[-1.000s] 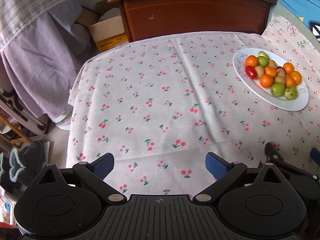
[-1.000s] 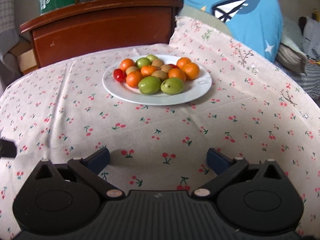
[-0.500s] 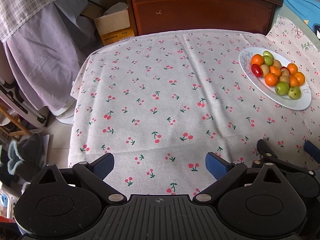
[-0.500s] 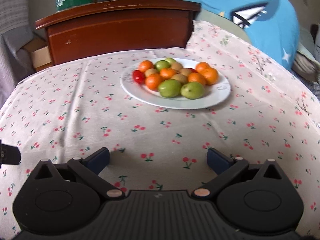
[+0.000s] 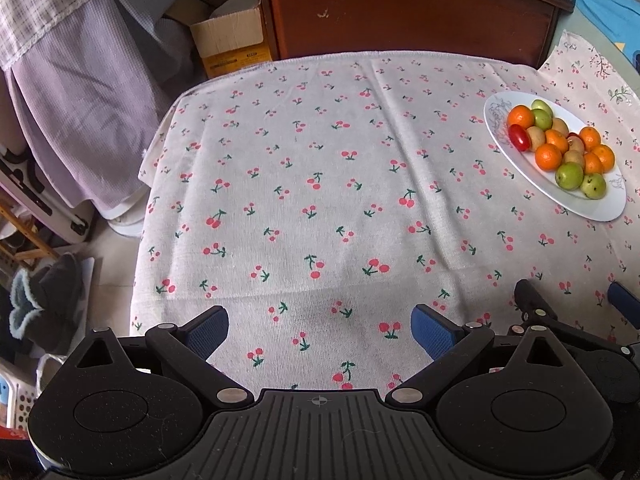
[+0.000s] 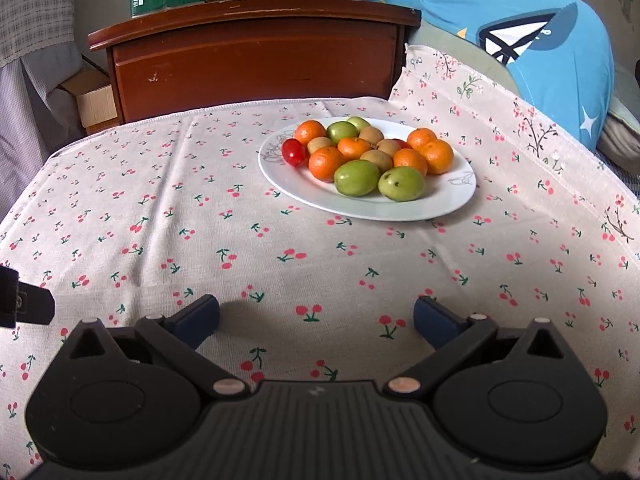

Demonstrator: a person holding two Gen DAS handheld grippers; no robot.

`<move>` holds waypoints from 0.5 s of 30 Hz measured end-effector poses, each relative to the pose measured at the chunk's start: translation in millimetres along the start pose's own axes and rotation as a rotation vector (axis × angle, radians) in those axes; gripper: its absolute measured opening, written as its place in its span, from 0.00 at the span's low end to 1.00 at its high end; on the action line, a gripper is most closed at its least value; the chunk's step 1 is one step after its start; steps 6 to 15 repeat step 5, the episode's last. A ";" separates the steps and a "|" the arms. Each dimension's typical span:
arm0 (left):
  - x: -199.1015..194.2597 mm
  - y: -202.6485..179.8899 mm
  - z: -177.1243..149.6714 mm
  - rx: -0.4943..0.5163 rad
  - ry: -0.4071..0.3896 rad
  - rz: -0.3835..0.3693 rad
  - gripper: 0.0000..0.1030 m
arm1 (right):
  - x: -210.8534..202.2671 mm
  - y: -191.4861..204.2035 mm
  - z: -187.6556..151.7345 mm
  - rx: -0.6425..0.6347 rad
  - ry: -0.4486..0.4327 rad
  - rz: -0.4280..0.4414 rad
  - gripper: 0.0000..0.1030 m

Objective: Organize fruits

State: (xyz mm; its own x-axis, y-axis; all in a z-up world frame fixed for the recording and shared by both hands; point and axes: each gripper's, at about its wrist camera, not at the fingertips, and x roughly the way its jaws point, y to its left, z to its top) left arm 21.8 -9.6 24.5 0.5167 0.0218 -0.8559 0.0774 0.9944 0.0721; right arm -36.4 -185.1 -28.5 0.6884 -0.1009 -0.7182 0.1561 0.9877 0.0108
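On the far right part of the cherry-print tablecloth (image 6: 280, 256), just in front of the wooden cabinet (image 6: 252, 64), stands the white oval plate (image 6: 448, 204) that carries all the fruit. Both grippers are short of the plate, well apart from it. The right gripper (image 6: 316, 314) faces the plate directly, with its jaws spread wide and nothing between them. The left gripper (image 5: 320, 326) is to the left of the plate, also spread wide and empty.

Risks, as a judgement from this layout:
- The fruits are round and packed in contact with one another. A finger that enters the pile can push a neighbour off the plate rim, and the fruit can then roll across the cloth toward the table edge.
- The red cherry tomato (image 6: 294, 152) at the left edge of the plate appears soft. Excess closing force could crush it.
- The plate rests on loose cloth. A sideways push on the rim could slide it or wrinkle the cloth.

Appearance of the fruit: two green jujube-like fruits (image 6: 357, 177) lie at the near side of the plate. Several small oranges (image 6: 326, 163) sit behind and beside them, mixed with brownish kiwi-like fruits (image 6: 376, 160). Further green fruits lie at the far side of the plate. A second red fruit is mostly hidden among the oranges.
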 end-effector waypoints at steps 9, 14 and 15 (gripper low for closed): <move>7.1 3.6 0.2 -0.018 0.013 0.011 0.96 | -0.1 0.0 -0.1 0.000 0.000 0.000 1.00; 7.1 3.6 0.2 -0.018 0.013 0.011 0.96 | -0.1 0.0 -0.1 0.000 0.000 0.000 1.00; 7.1 3.6 0.2 -0.018 0.013 0.011 0.96 | -0.1 0.0 -0.1 0.000 0.000 0.000 1.00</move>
